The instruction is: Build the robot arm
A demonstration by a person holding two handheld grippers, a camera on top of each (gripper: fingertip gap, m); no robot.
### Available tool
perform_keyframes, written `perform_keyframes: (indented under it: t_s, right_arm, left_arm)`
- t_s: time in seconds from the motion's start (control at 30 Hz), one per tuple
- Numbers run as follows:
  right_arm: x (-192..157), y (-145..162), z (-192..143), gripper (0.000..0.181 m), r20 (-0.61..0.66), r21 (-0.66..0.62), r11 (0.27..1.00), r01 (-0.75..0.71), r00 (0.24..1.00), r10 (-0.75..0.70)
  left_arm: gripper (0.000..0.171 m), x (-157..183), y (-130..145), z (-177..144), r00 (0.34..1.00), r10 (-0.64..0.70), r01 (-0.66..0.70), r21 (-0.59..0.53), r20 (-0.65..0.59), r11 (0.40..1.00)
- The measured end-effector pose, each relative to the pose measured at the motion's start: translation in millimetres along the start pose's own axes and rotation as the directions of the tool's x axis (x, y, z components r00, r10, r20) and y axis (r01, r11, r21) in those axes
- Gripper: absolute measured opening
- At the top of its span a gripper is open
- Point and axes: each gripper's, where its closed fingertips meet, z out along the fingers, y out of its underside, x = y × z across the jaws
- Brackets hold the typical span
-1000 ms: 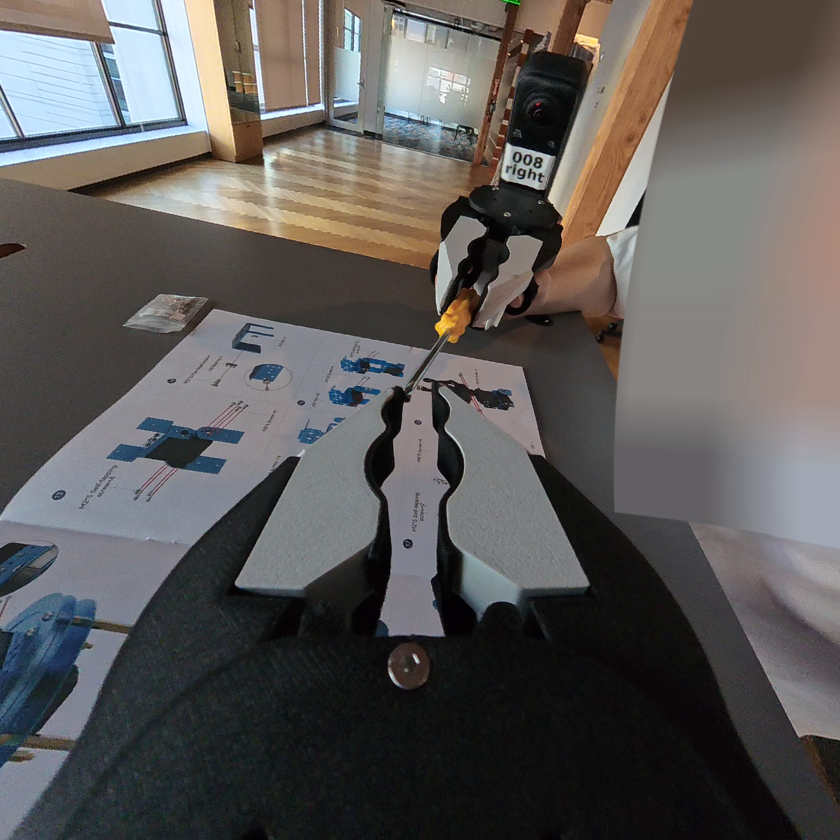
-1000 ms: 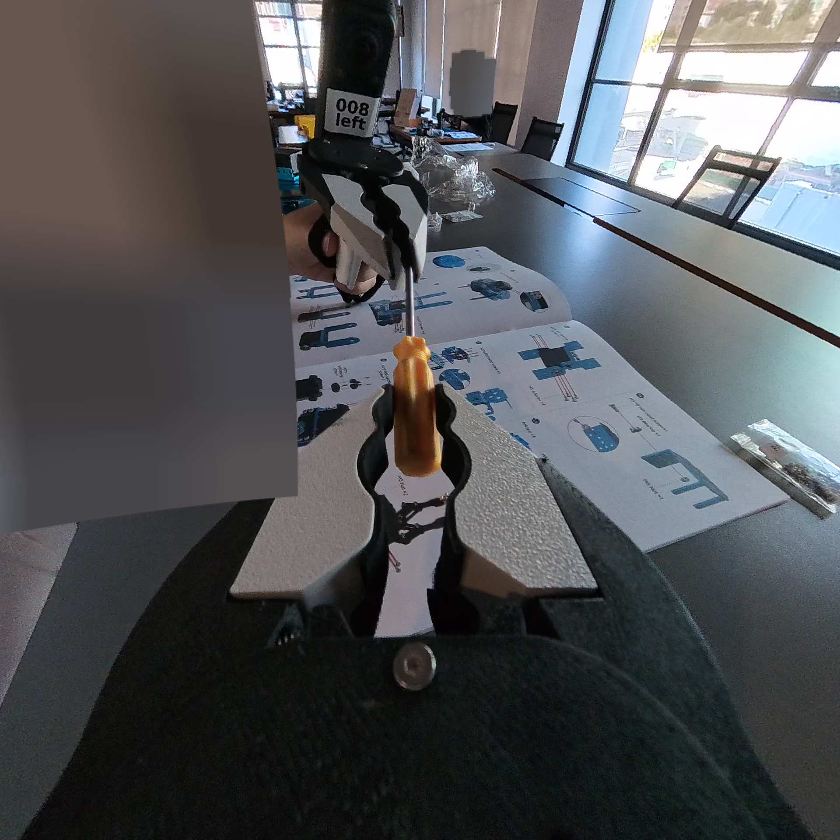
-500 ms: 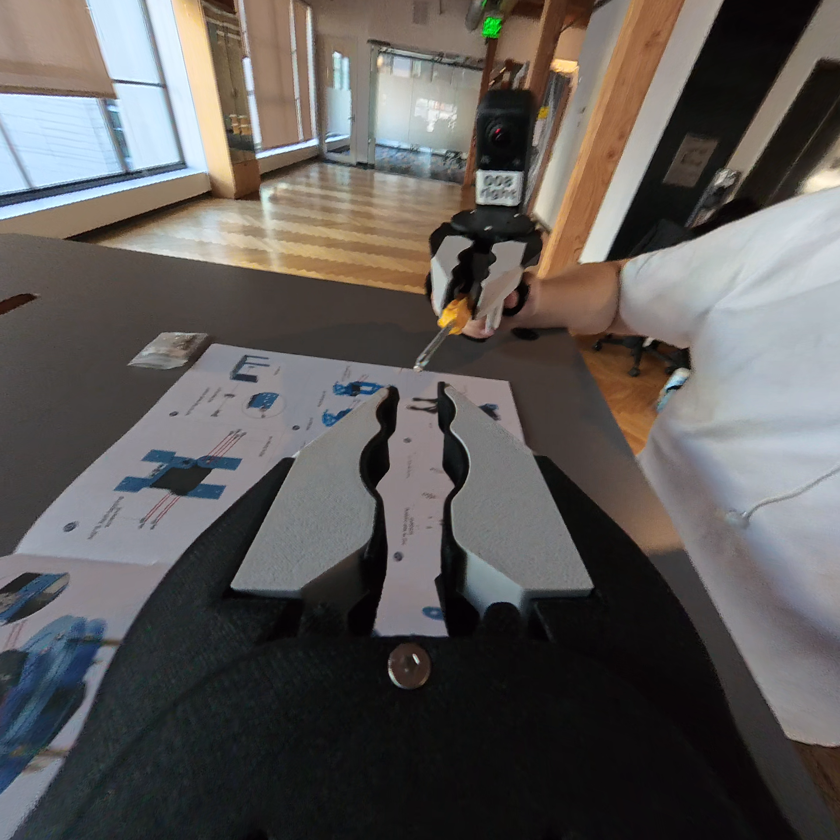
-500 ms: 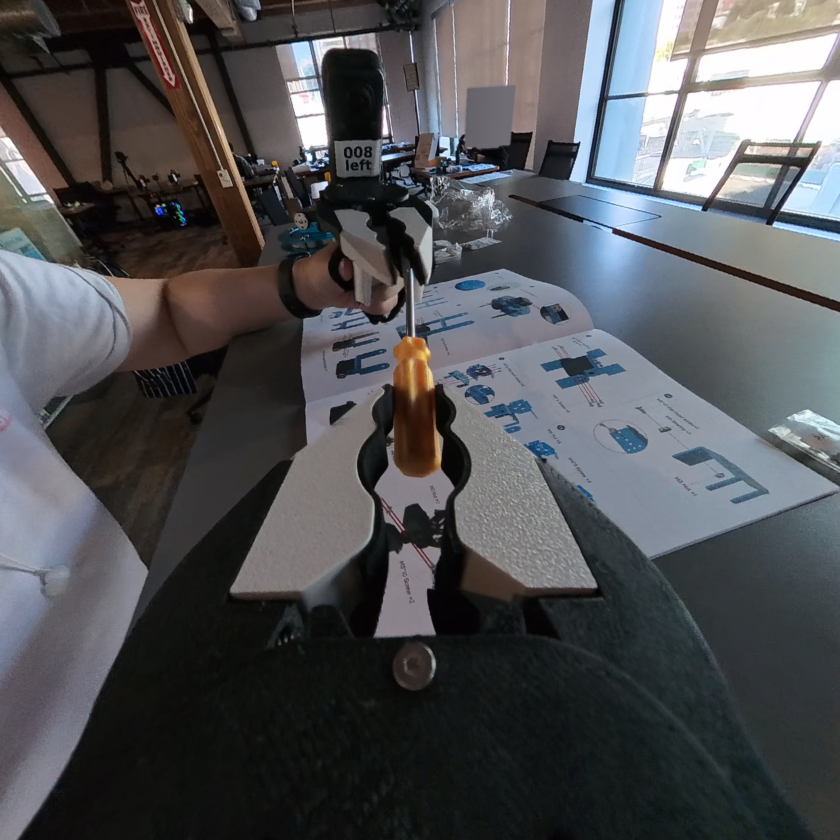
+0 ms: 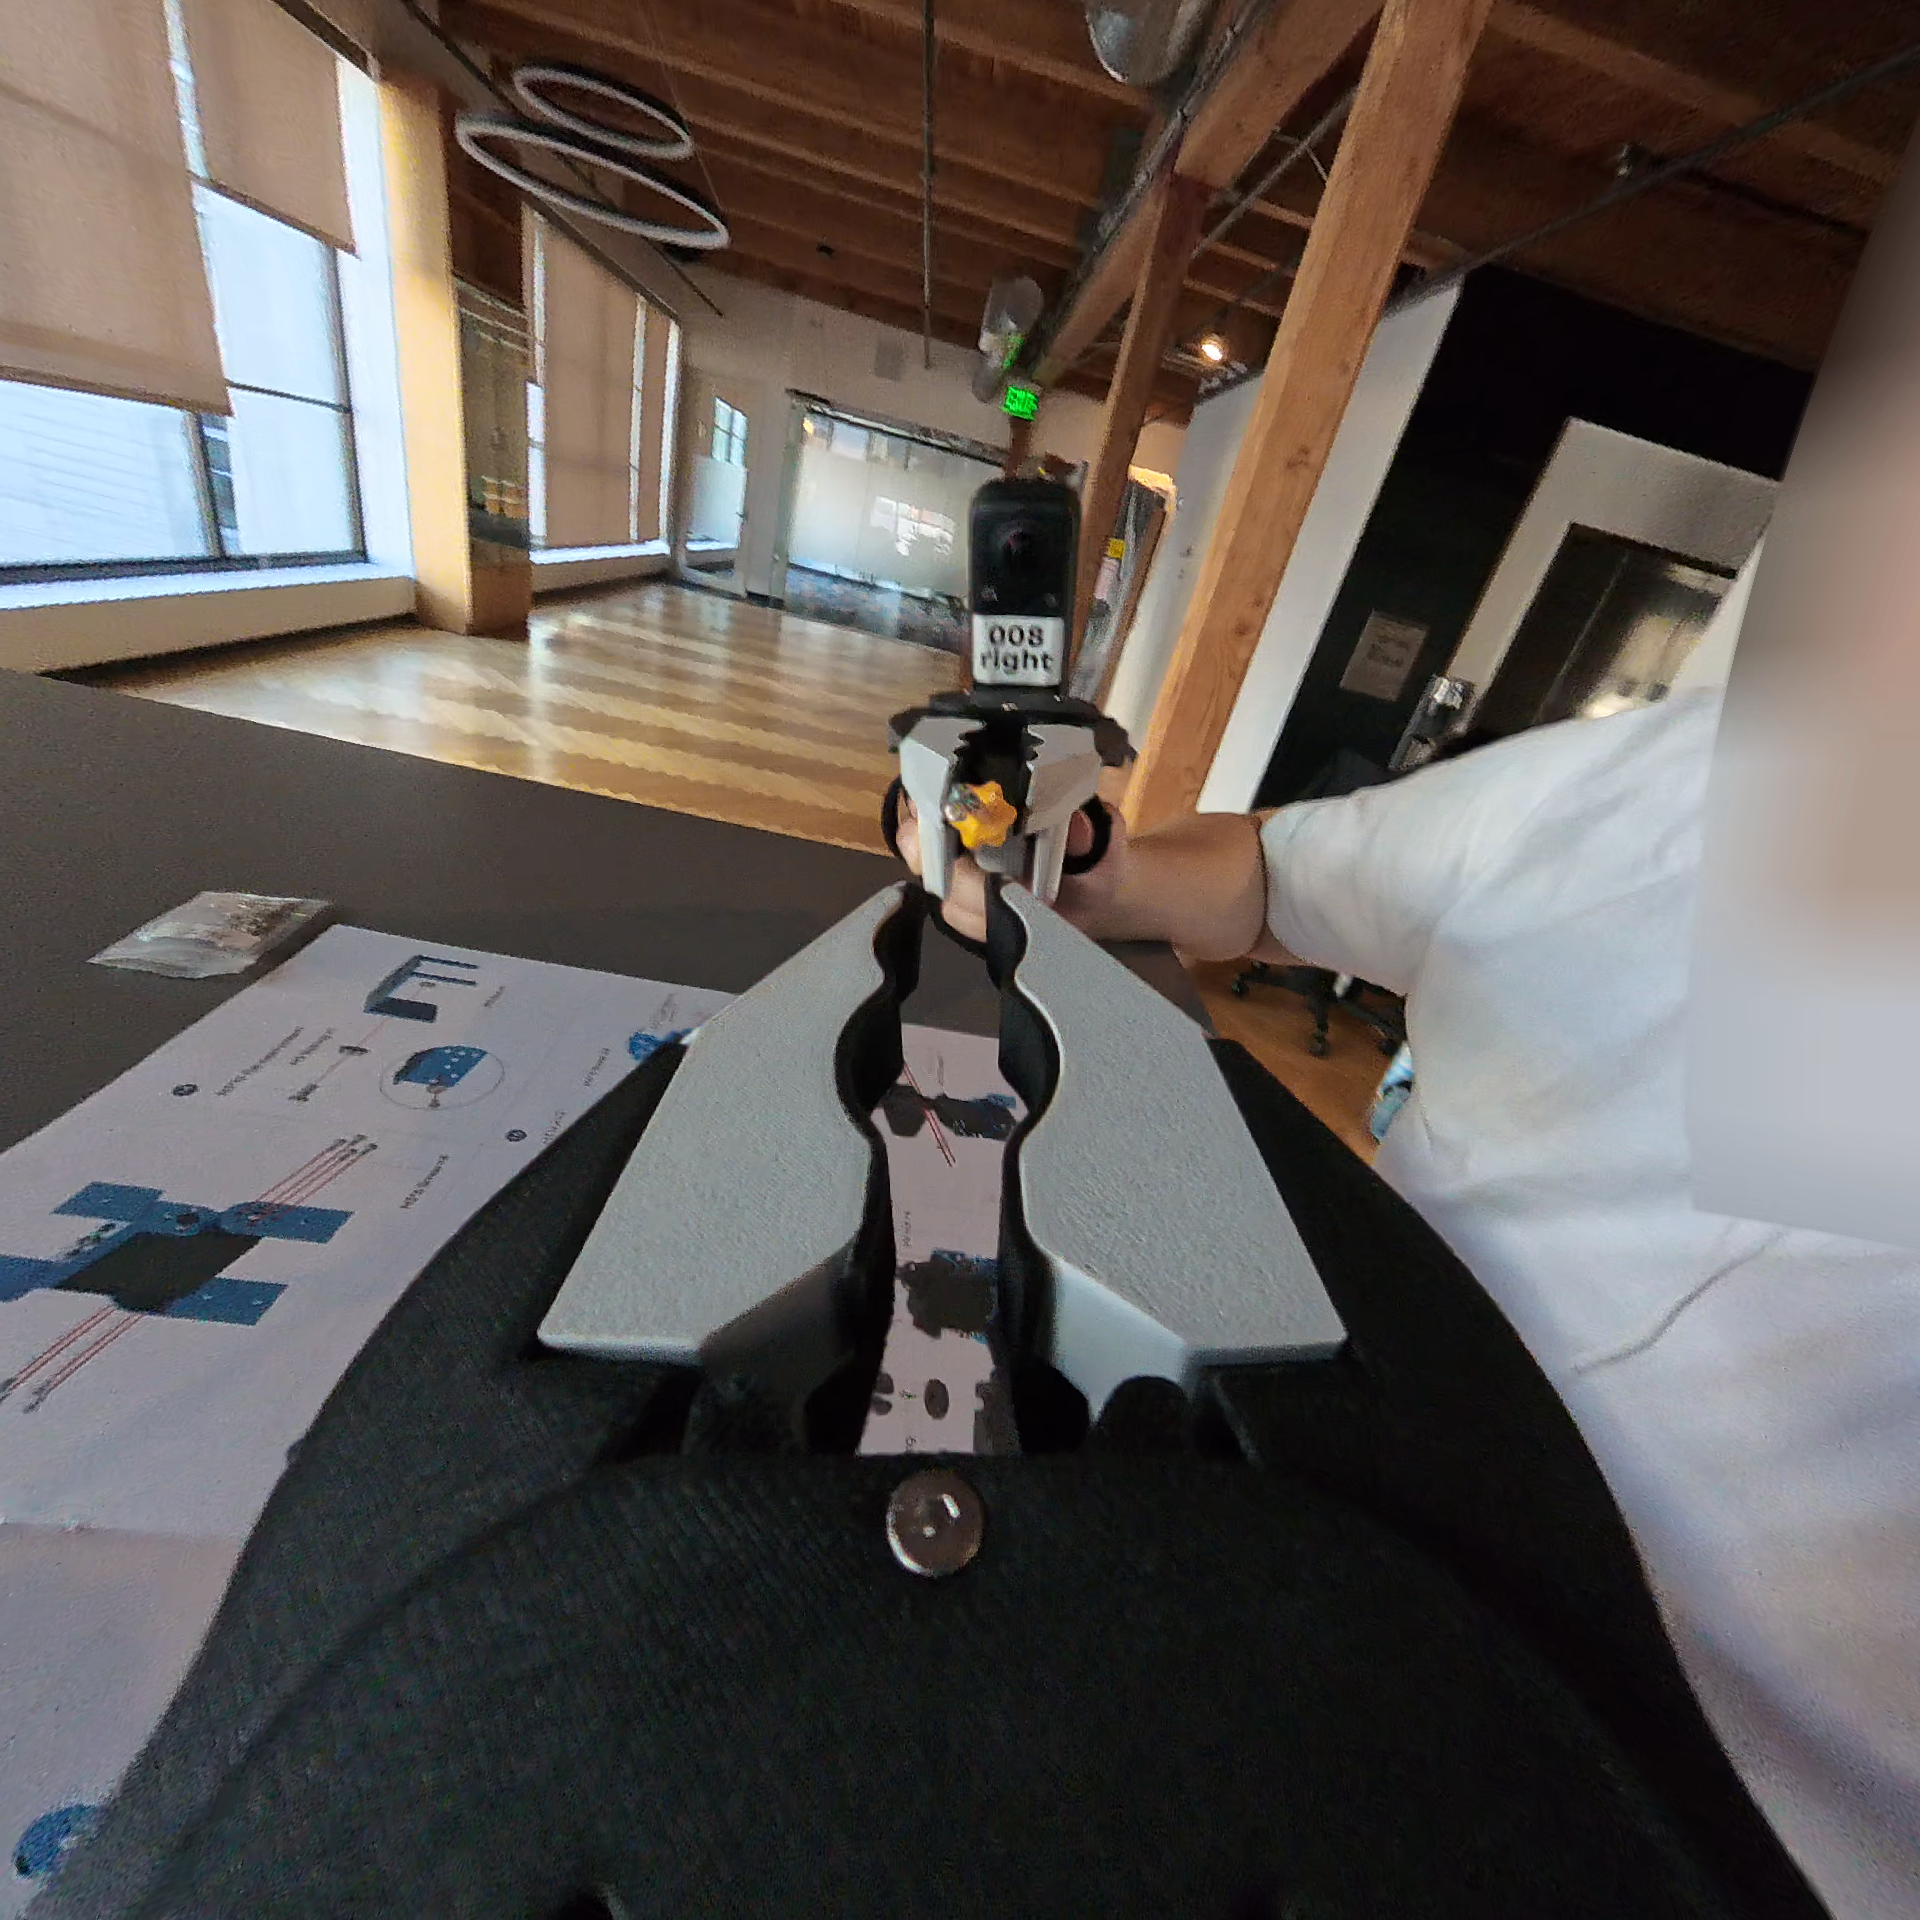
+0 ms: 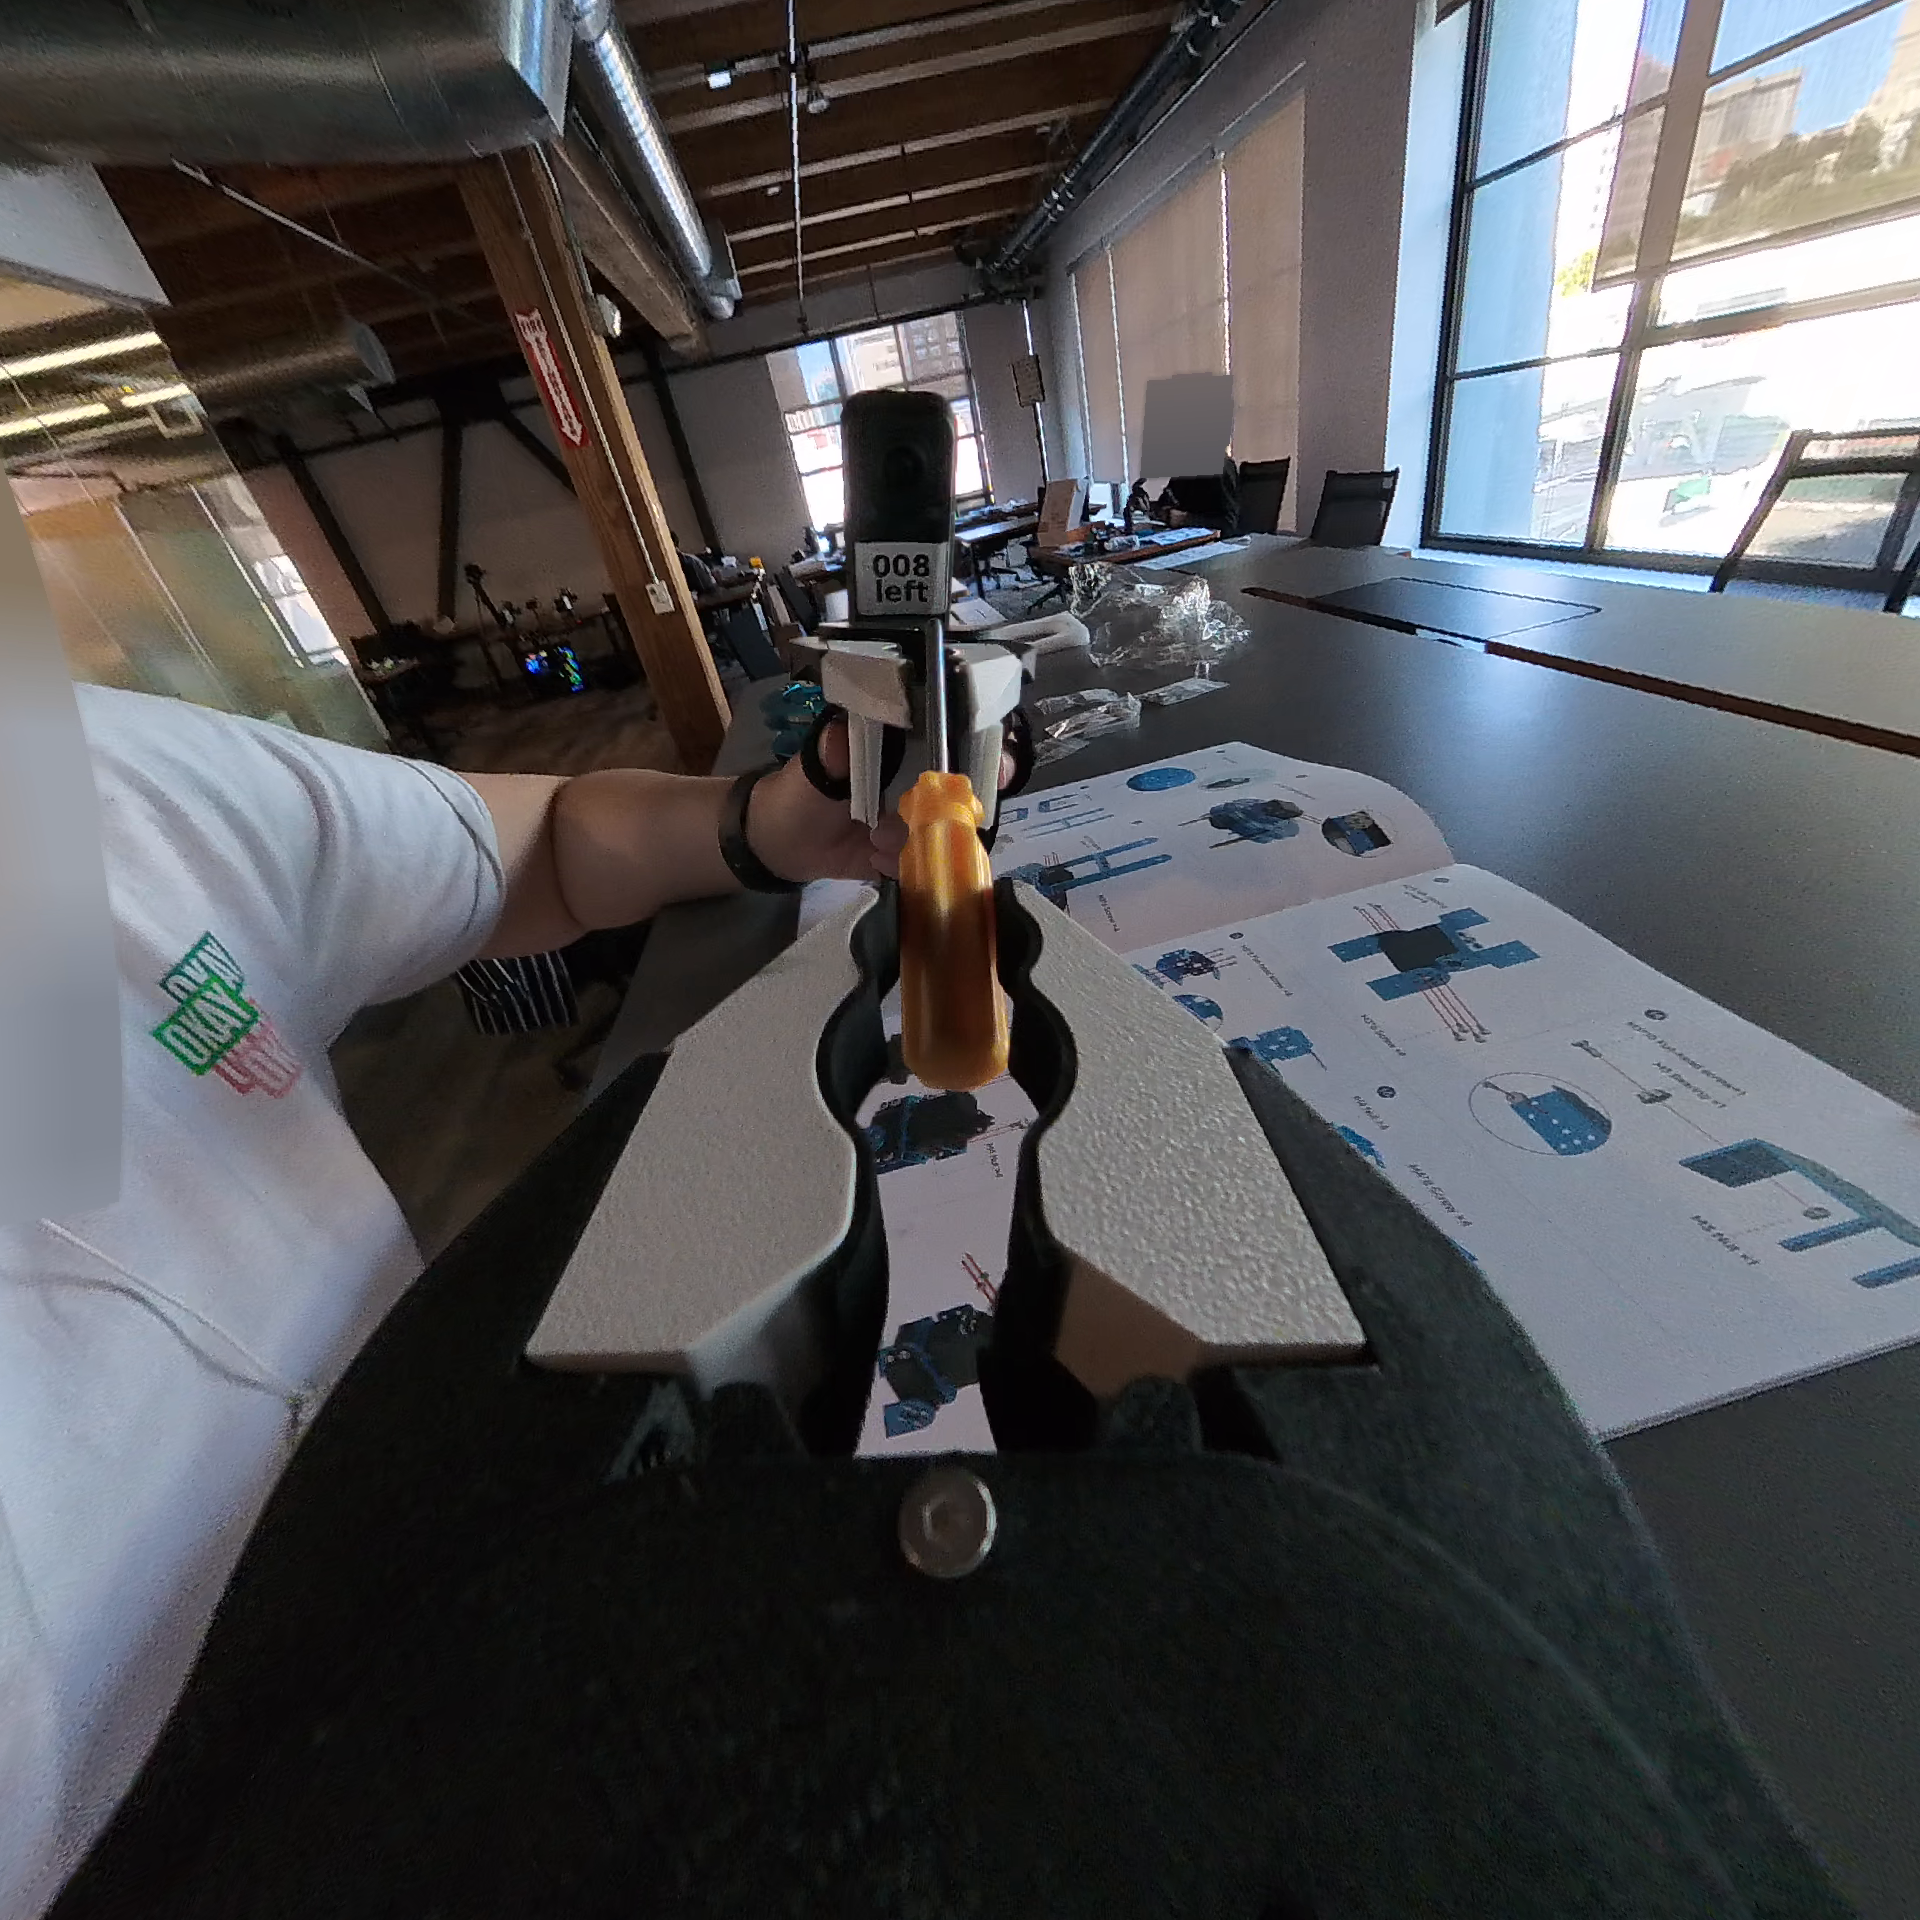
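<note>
My right gripper [image 6: 940,904] is shut on the yellow handle of a screwdriver [image 6: 951,966]. The metal shaft points forward and up, toward my left gripper [image 6: 928,758], which shows farther off. In the left wrist view my left gripper [image 5: 954,904] is empty, its jaws a narrow gap apart. It faces the right gripper [image 5: 987,868], where the screwdriver [image 5: 982,818] points tip first toward it. Both grippers are held above an open instruction manual [image 6: 1507,1091] with blue diagrams on a dark table [image 6: 1558,748].
A small clear bag of screws [image 5: 208,920] lies on the table [image 5: 416,831] beyond the manual [image 5: 260,1122]. Crumpled plastic bags [image 6: 1143,623] lie farther down the table. The person's white shirt [image 5: 1558,1143] is close on the right, and a wooden post [image 5: 1299,416] stands behind. Spacing between my two grippers at the tips: around 8 cm.
The two grippers have drawn apart and tilted upward. The screwdriver tip, which met the left gripper's fingertips a second ago, is now clear of them.
</note>
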Motion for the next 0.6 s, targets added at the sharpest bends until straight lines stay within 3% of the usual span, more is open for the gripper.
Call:
perform_keyframes:
  t_s: [0.2,0.4,0.6]
  right_arm:
    - [7,0,2,0.016,0.005,0.018,0.998,-0.062,0.998,0.062]
    - [11,3,7,0.016,0.021,0.012,0.995,-0.097,0.995,0.097]
    - [12,4,6,0.016,0.022,0.006,0.995,-0.095,0.995,0.095]
  left_arm:
    - [0.003,-5,-22,-11,0.998,-0.067,0.065,0.154,0.006,0.986]
    - [0.004,-14,-17,-12,0.989,-0.145,0.143,0.162,-0.005,0.976]
    - [0.000,-14,-16,-13,0.995,-0.095,0.091,0.143,0.022,0.986]
